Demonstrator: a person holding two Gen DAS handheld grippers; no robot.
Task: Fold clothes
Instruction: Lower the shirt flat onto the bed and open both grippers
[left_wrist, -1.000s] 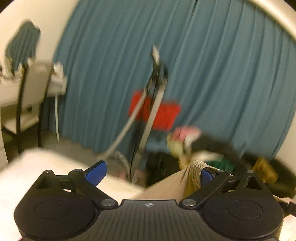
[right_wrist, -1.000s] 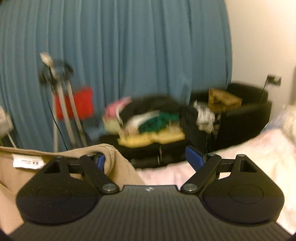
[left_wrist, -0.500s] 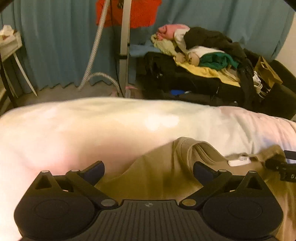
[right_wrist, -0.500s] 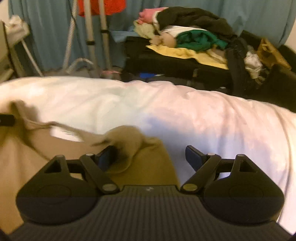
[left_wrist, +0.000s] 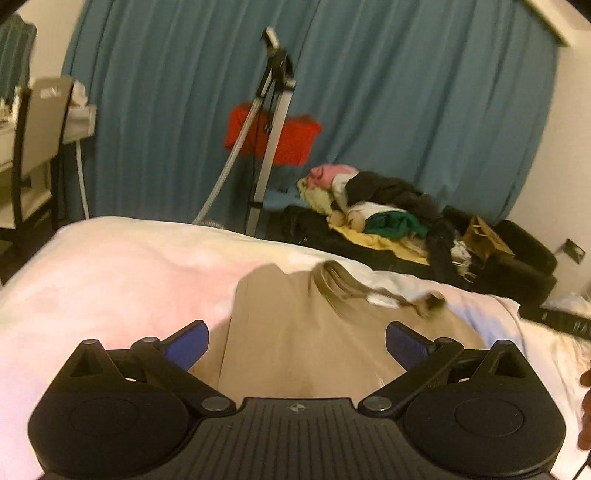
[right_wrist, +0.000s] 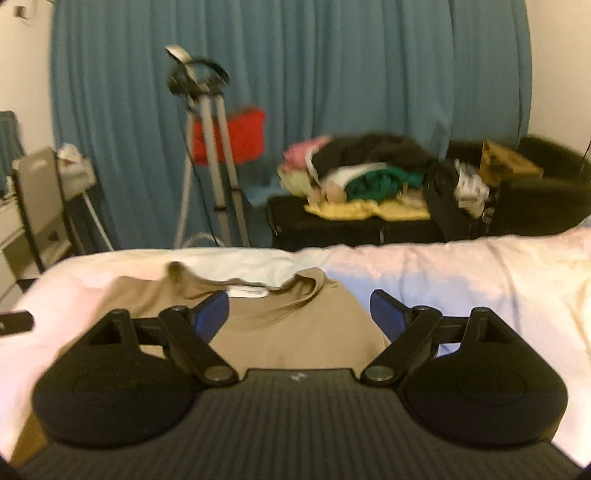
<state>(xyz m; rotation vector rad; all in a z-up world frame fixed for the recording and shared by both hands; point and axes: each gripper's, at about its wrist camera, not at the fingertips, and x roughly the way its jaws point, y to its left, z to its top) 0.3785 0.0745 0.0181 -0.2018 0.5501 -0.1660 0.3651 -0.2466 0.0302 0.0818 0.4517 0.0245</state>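
Note:
A tan top (left_wrist: 295, 314) lies spread on the white bed (left_wrist: 110, 280), its neckline and white label (left_wrist: 382, 300) at the far end. My left gripper (left_wrist: 297, 343) hovers over the top's body, open, with nothing pinched between its blue pads. In the right wrist view the same tan top (right_wrist: 295, 332) shows its label (right_wrist: 247, 292) just past my right gripper (right_wrist: 301, 312). That gripper is also open over the cloth. A black tip at the left edge (right_wrist: 14, 321) looks like the other gripper.
Beyond the bed's far edge stands a garment steamer pole (left_wrist: 271, 147) with a hose and a red item (left_wrist: 273, 138) against the blue curtain. A pile of clothes (left_wrist: 373, 210) lies on black luggage. A chair (left_wrist: 33, 147) and desk are at the left.
A second ago the tan top hung in the air from one finger of each gripper. It then swung down onto the bed. Now it lies free and both grippers have drawn back.

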